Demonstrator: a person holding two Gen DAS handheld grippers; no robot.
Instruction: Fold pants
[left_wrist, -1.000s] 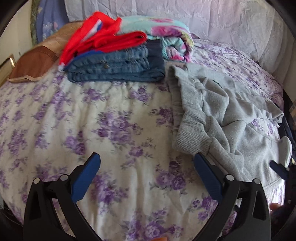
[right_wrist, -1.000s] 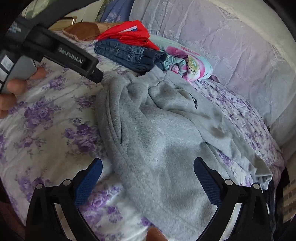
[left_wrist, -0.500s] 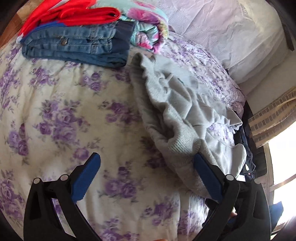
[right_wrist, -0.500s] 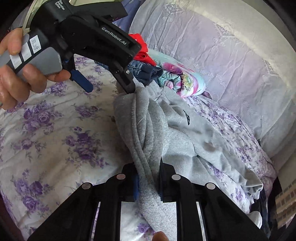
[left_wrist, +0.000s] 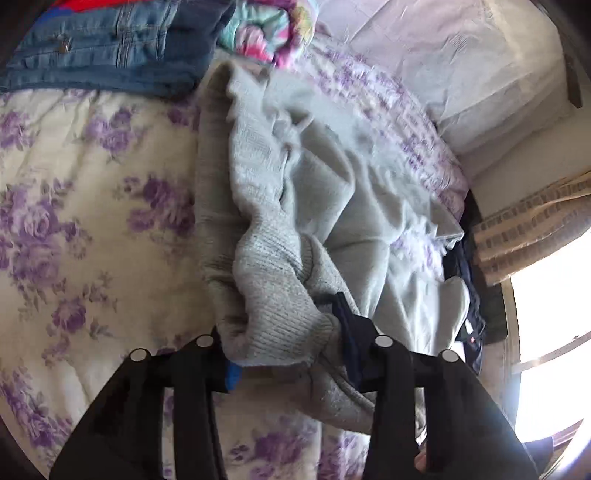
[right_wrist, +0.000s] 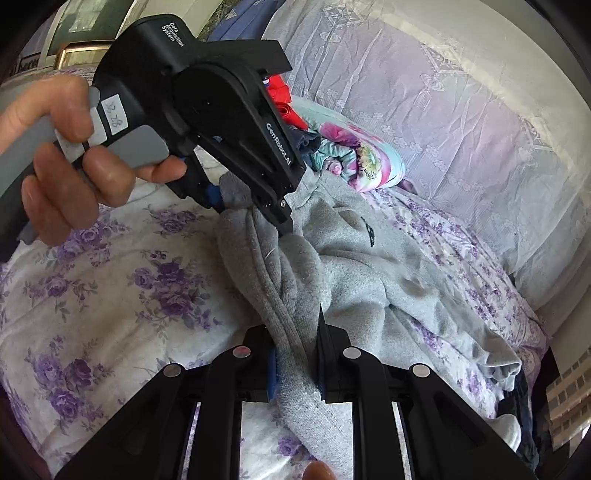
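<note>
The grey sweatpants (right_wrist: 369, 273) lie crumpled on your floral bedspread (right_wrist: 92, 266), near its far side, with the ribbed waistband end bunched toward you. Your left gripper (left_wrist: 286, 347) has just been closing; its jaws now pinch a thick wad of that ribbed band, fabric bulging up between the blue pads. In the right wrist view the same gripper (right_wrist: 255, 210) grips the top of a twisted rope of grey cloth, your left hand (right_wrist: 70, 158) wrapped round its grey handle. Your right gripper (right_wrist: 295, 365) is clamped on the lower part of that rope, jaws nearly together, cloth passing down between them and out below.

Beyond the sweatpants: folded blue jeans (left_wrist: 110, 51) touching the waistband's far edge, a rolled floral-print cloth (left_wrist: 266, 33) beside them, and a red garment (right_wrist: 284, 103) on top. A pale lilac pillow (right_wrist: 424, 92) runs along the far side. A window (left_wrist: 554, 350) glares at the right.
</note>
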